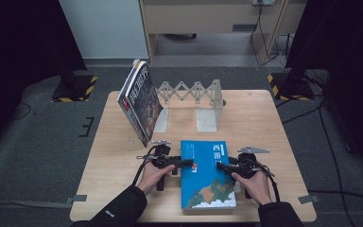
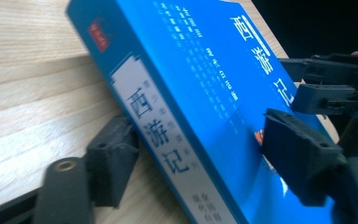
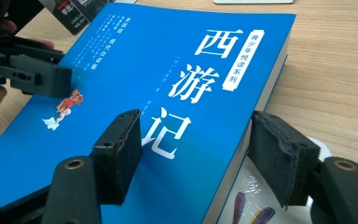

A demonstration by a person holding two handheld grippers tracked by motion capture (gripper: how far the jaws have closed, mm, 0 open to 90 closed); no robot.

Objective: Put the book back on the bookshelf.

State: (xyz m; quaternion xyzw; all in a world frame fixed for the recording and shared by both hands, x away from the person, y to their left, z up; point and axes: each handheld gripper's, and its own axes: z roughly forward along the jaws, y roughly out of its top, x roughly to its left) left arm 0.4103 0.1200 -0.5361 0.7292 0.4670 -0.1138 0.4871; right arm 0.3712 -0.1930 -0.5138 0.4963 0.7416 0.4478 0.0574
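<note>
We see a wooden desk [image 1: 260,118] with a blue book [image 1: 207,175] near its front edge, one long edge raised. Behind it stand a grey metal expanding bookend [image 1: 196,101] and a dark magazine [image 1: 140,101] leaning at its left end. Both forearms reach in from below. The left tool [image 1: 185,163] straddles the book's spine edge, jaws spread, one on the cover, one beneath. The right tool [image 1: 221,166] straddles the opposite page edge likewise, spread apart.

The high view looks down on the table [image 1: 123,165]; both gripper views sit close, sharing the blue book [image 1: 207,174].
</note>
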